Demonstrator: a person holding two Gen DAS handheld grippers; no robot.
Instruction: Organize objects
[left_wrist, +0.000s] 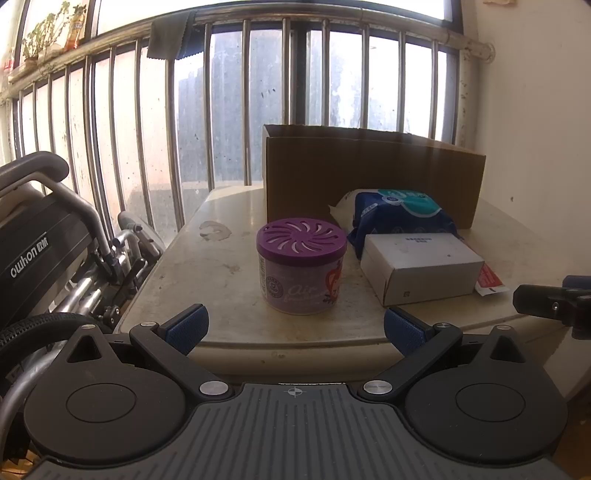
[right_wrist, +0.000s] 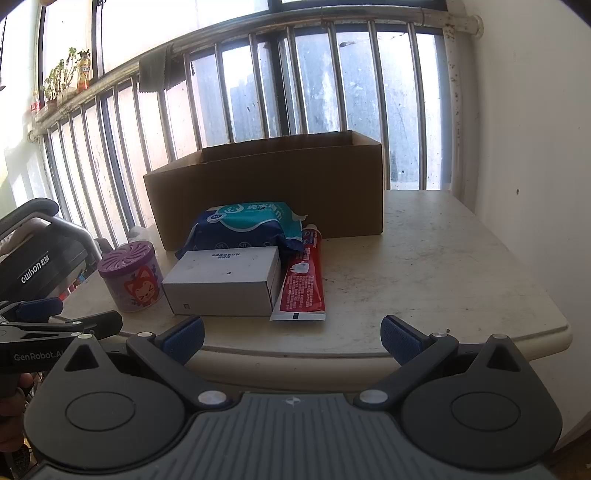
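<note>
Cardboard box (right_wrist: 266, 188) is sitting open-topped at frame centre on the table (right_wrist: 443, 266); its inside is not showing. Just in front of it, wipes pack (right_wrist: 247, 225), white box (right_wrist: 225, 280), toothpaste tube (right_wrist: 304, 280) and purple air freshener can (left_wrist: 301, 262) are lying clustered. Right half of the table is lying bare up to its rounded edge. Left gripper (left_wrist: 295, 328) and right gripper (right_wrist: 291, 338) are both hovering at the near edge, spread wide, gripping nothing.

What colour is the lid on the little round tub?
Purple lid, with swirly slots; clearest in the left wrist view.
</note>
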